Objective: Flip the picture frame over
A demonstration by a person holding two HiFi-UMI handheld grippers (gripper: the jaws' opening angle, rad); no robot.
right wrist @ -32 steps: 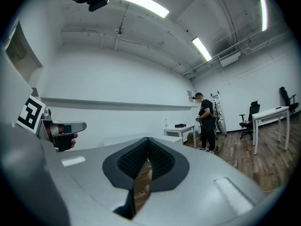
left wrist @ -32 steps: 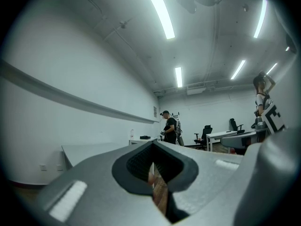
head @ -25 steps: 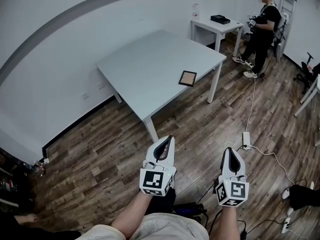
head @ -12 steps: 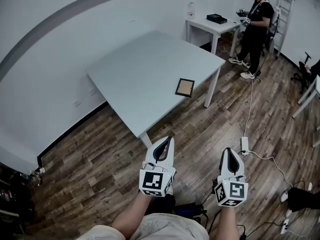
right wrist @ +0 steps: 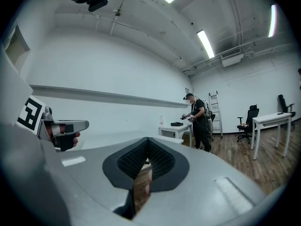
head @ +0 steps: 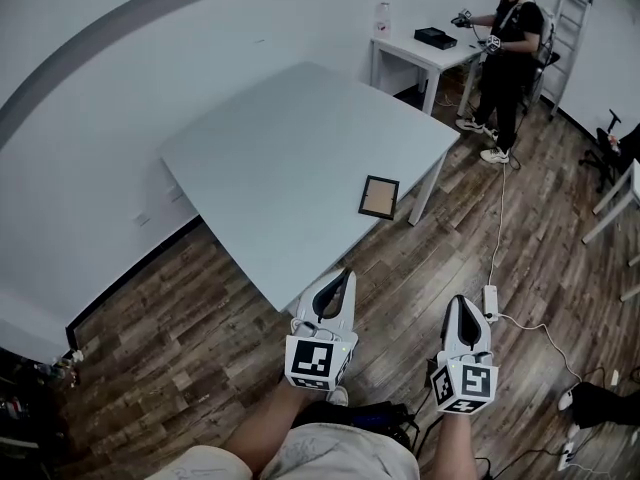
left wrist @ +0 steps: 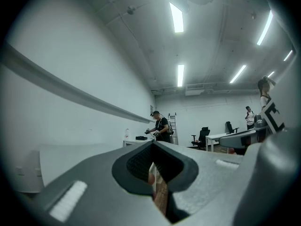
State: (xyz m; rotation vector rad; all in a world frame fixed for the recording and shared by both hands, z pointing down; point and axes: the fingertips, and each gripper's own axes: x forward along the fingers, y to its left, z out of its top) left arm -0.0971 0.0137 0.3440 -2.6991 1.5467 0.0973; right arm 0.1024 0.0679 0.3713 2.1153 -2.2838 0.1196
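The picture frame (head: 379, 197), dark-rimmed with a brown face, lies flat near the right front edge of the big pale grey table (head: 290, 148). Both grippers are held level over the wooden floor, short of the table. My left gripper (head: 344, 272) sits just before the table's near corner, jaws together with nothing in them; in the left gripper view its tips (left wrist: 153, 143) meet. My right gripper (head: 456, 301) is to the right of it, also shut and empty (right wrist: 147, 139). The frame lies well ahead of both, untouched.
A person (head: 505, 38) stands at a small white table (head: 425, 53) with a black box (head: 434, 37) at the far right. A ladder (head: 560, 23) leans behind. A power strip (head: 491, 302) and cable lie on the floor right of my grippers. The wall runs along the left.
I have come closer to the table: it and the frame sit nearer and lower in the head view. Both grippers travelled along, still shut.
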